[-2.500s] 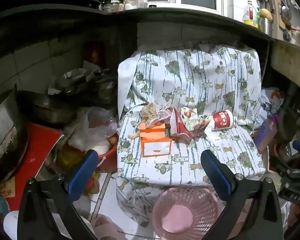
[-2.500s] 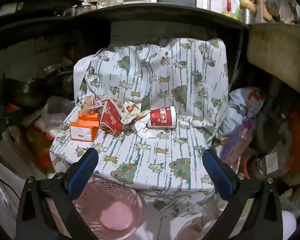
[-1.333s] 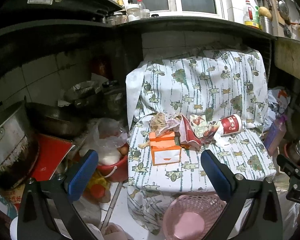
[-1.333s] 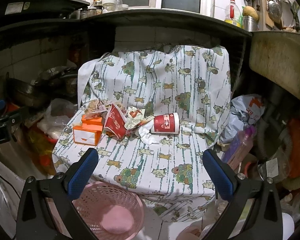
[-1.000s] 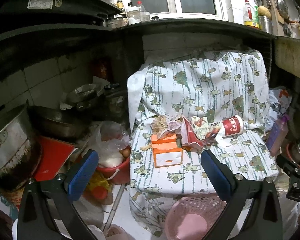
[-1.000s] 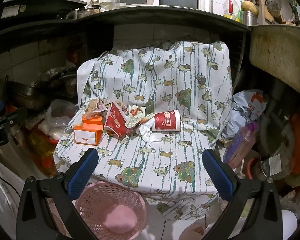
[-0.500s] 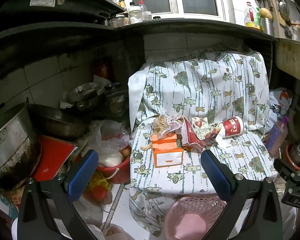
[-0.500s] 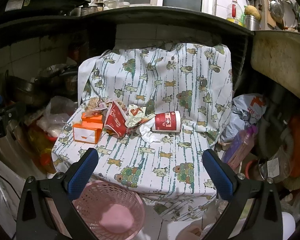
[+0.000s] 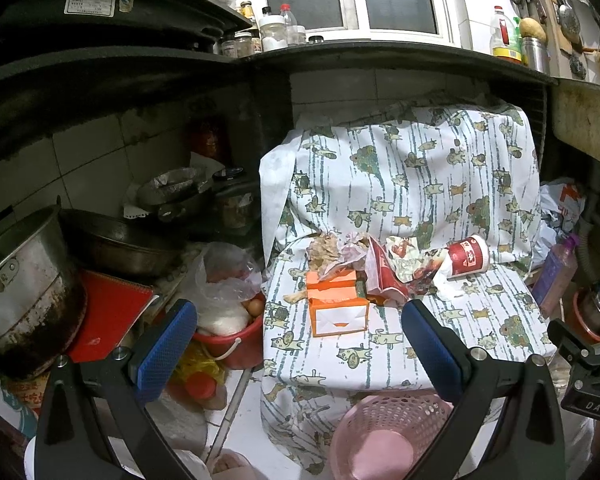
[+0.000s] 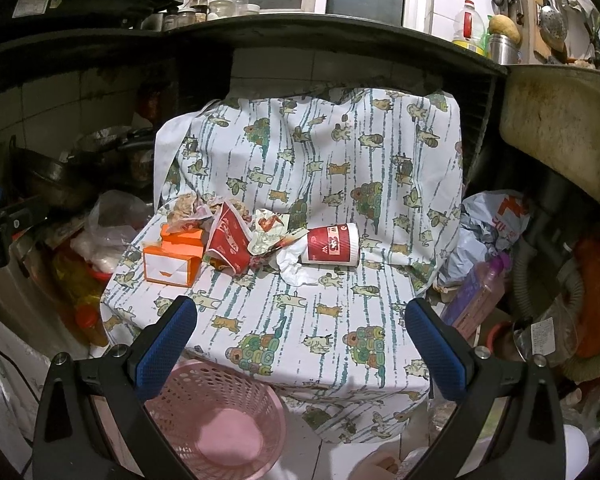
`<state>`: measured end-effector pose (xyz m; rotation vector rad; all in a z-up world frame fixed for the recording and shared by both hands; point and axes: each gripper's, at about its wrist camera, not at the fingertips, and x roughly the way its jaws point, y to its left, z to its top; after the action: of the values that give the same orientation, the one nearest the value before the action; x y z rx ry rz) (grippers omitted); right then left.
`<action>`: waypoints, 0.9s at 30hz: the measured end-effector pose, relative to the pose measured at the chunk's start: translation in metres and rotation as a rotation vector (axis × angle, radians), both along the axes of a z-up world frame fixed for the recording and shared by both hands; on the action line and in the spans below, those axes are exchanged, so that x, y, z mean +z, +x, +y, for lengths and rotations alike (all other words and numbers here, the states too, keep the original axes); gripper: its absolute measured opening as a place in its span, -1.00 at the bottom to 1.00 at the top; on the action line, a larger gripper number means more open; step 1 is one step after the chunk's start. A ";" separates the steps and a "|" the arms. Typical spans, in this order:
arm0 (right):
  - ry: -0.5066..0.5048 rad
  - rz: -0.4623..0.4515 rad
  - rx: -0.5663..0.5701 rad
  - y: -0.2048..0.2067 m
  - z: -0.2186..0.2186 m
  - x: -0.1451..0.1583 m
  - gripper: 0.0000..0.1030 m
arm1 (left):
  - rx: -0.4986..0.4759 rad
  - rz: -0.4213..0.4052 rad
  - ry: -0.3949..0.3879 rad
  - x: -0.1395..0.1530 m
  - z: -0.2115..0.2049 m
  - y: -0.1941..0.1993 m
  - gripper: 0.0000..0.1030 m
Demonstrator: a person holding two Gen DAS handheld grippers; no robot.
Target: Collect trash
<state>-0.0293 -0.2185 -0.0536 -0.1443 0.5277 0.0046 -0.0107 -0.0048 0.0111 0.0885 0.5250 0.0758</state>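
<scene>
Pink mesh basket (image 10: 216,420) on the floor against the near edge of a chair draped in a cartoon-print cloth (image 10: 340,168). Trash heaped toward the seat's back-left corner: orange carton (image 10: 172,260) at the left edge, red crumpled wrapper (image 10: 228,240) touching it, printed paper (image 10: 270,226) next, white tissue (image 10: 294,266), and a red paper cup (image 10: 332,246) lying on its side near mid-seat. Left gripper (image 9: 296,344) spread wide with nothing between its blue pads, hanging over the seat's near edge. Right gripper (image 10: 300,340) likewise wide apart and empty, above the near edge. Metal pots (image 9: 24,288) stacked left of the chair.
</scene>
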 end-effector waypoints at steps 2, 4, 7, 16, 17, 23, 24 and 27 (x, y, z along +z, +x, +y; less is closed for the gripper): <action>-0.004 0.000 0.000 0.000 0.002 0.000 1.00 | 0.000 0.000 0.000 0.000 0.000 0.000 1.00; -0.004 0.000 0.001 0.000 0.001 0.000 1.00 | 0.000 0.001 0.000 0.000 0.000 0.000 1.00; -0.003 -0.004 0.001 0.000 0.002 0.000 1.00 | -0.003 0.001 -0.004 0.000 0.000 0.000 1.00; -0.036 -0.023 -0.002 -0.004 0.003 0.001 1.00 | -0.011 0.020 -0.023 0.001 0.002 0.000 1.00; -0.033 -0.020 0.000 -0.004 0.003 0.001 1.00 | -0.013 0.023 -0.027 0.001 0.002 0.000 1.00; -0.003 -0.005 0.007 -0.003 0.001 0.001 1.00 | -0.016 0.025 -0.026 0.002 0.001 0.001 1.00; -0.004 -0.005 0.005 -0.003 0.001 0.001 1.00 | -0.013 0.025 -0.025 0.002 0.002 0.000 1.00; -0.009 -0.007 -0.001 -0.003 0.002 -0.001 1.00 | -0.010 0.017 -0.012 0.003 0.000 0.001 1.00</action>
<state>-0.0328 -0.2163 -0.0542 -0.1532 0.5204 0.0008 -0.0095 -0.0044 0.0142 0.0798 0.5421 0.0621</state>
